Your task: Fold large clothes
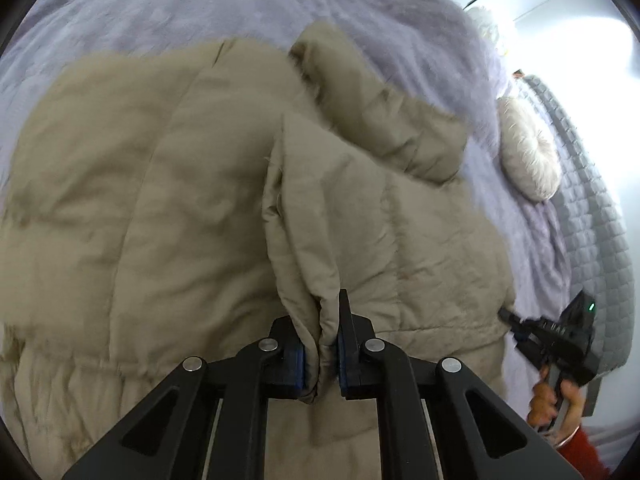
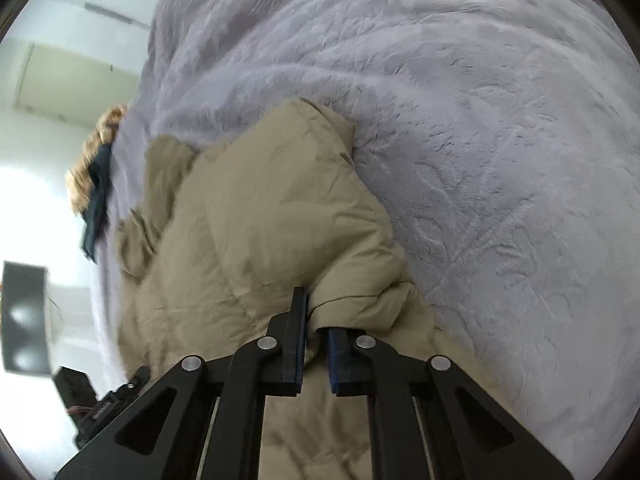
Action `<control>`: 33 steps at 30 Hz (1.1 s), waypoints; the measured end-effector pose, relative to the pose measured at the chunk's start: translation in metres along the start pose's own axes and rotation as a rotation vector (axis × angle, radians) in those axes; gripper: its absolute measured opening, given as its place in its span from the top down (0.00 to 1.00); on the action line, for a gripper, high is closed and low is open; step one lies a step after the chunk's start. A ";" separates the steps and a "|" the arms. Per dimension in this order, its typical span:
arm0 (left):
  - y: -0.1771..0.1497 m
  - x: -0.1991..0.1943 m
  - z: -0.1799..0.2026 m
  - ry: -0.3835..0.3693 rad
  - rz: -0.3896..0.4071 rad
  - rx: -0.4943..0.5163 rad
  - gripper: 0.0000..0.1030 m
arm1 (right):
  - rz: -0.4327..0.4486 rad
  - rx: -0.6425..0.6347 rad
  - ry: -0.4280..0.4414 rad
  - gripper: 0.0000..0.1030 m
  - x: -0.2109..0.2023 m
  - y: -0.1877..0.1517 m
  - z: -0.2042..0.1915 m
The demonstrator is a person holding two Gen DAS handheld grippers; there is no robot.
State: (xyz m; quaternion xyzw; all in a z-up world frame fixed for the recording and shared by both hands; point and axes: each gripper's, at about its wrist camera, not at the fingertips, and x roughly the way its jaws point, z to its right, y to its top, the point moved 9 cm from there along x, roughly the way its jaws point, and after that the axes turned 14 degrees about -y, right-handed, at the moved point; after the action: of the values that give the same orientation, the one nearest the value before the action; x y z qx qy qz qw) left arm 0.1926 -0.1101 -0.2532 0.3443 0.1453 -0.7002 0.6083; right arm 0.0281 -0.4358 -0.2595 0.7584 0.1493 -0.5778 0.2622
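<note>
The puffy beige quilted jacket (image 1: 160,200) is lying on the fuzzy lavender blanket (image 1: 200,8). The left gripper (image 1: 321,354) is pinching a raised fold; the right gripper (image 2: 314,354) is clamping its edge. Bare blanket is stretching beyond the right gripper.

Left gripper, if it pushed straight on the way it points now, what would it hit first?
The beige padded jacket: the left gripper already pinches a fold of it, with more jacket directly ahead. Depth is hard to judge.
</note>
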 end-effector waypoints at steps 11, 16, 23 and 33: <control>0.021 -0.060 -0.013 0.223 0.059 0.096 0.87 | -0.015 0.006 0.000 0.91 0.005 -0.004 0.002; 0.021 -0.074 0.013 0.215 0.071 0.175 0.87 | -0.010 0.012 0.009 0.90 0.005 -0.004 0.000; 0.032 -0.010 0.020 0.270 0.023 0.220 0.87 | -0.048 -0.015 0.047 0.85 -0.008 -0.009 -0.003; 0.033 0.009 0.003 0.311 -0.010 0.214 0.87 | 0.127 -0.067 0.105 0.39 -0.064 0.046 0.000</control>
State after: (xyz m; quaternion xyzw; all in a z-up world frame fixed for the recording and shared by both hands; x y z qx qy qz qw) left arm 0.2230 -0.1258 -0.2497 0.5104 0.1639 -0.6532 0.5348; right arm 0.0339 -0.4687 -0.1879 0.7865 0.1334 -0.5141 0.3153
